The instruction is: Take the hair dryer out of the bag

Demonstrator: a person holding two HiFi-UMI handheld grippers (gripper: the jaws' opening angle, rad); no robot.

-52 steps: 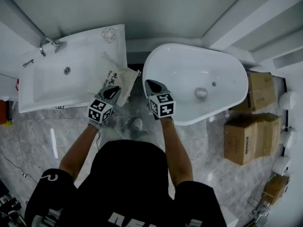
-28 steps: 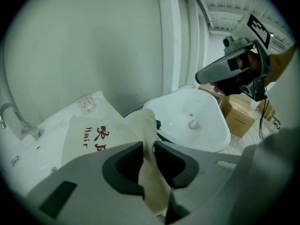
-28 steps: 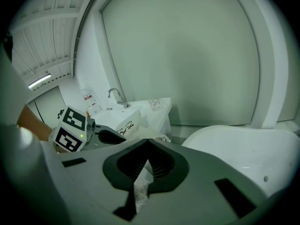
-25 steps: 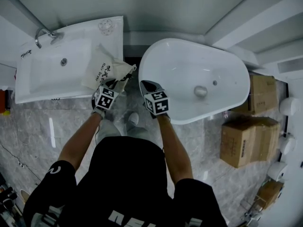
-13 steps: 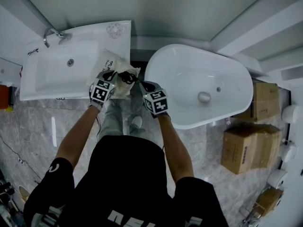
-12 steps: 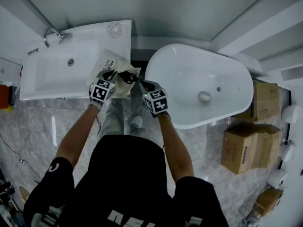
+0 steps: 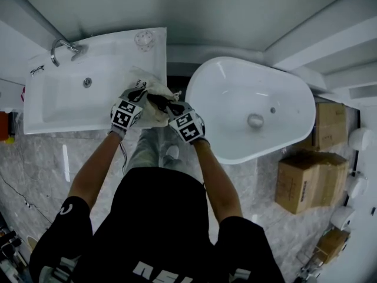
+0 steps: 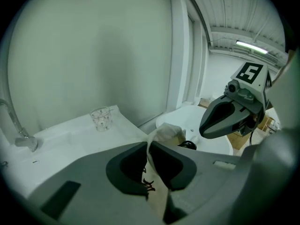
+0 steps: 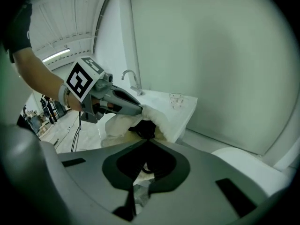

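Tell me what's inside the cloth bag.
At the open mouth of the bag a black part shows. Whether it is the dryer's body or a cord cannot be told. The cloth covers everything deeper inside.

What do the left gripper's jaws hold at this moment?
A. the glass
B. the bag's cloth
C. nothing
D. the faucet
B: in the left gripper view the jaws of the left gripper pinch the cream cloth of the bag, while the glass stands apart, farther back.
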